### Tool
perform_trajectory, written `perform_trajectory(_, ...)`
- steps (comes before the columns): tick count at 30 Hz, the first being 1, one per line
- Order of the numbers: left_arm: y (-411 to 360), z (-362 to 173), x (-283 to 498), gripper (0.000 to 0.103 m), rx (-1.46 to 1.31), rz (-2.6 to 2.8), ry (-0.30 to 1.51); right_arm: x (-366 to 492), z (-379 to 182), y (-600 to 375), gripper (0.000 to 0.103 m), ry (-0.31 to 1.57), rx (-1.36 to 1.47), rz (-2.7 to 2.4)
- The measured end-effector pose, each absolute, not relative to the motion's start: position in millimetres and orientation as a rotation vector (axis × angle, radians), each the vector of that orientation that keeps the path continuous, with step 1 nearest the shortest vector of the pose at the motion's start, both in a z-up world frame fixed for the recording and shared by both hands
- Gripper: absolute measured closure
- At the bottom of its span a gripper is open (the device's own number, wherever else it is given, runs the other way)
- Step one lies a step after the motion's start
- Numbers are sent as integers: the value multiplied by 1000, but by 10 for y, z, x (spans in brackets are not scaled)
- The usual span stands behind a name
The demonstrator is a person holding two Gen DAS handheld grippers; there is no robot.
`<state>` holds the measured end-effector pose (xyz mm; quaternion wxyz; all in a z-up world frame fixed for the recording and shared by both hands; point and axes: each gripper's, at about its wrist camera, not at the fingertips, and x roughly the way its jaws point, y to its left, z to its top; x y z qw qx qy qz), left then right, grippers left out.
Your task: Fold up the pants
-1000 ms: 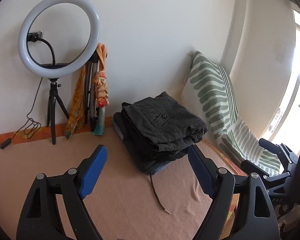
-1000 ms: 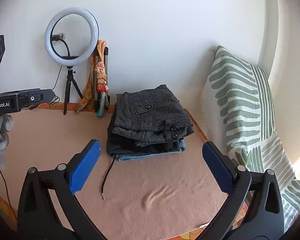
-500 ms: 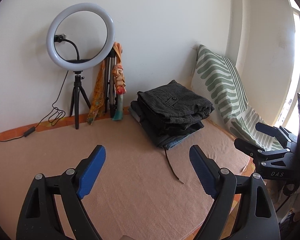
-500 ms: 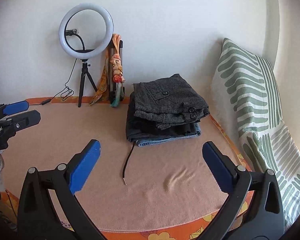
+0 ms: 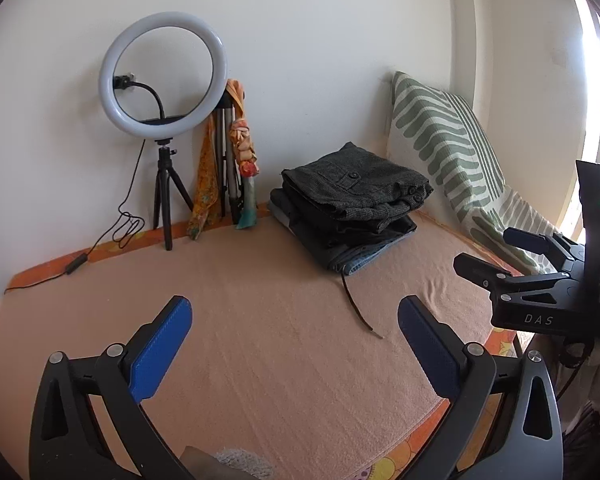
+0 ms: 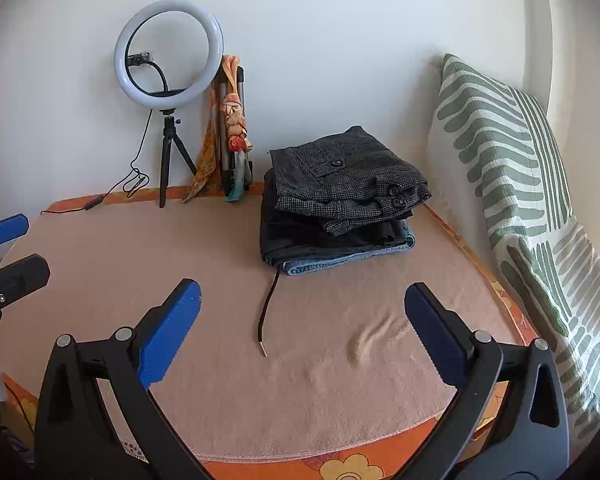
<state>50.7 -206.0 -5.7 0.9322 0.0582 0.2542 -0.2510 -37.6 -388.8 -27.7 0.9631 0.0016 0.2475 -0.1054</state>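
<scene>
I am holding both the left gripper (image 5: 293, 336) and right gripper (image 6: 302, 316) released (nothing grasped), hovering off the bed's (image 6: 179, 248) front edge; folded pants (image 6: 346, 188) are sitting squarely at its back-right corner.

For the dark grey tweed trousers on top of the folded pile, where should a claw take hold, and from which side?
Grip the dark grey tweed trousers at the near folded edge by the two buttons, coming in from the front, low over the peach blanket. That edge overhangs the black and blue denim layers beneath, so a finger could probably slip under it. The right claw is open and faces that edge.
</scene>
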Motion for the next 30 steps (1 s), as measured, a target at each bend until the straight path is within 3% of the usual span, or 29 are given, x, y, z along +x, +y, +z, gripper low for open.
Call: perform_trajectory(30, -2031, -57, 423, 1, 151, -501, 506, -361, -329, -3837, 0, 499, 10, -200)
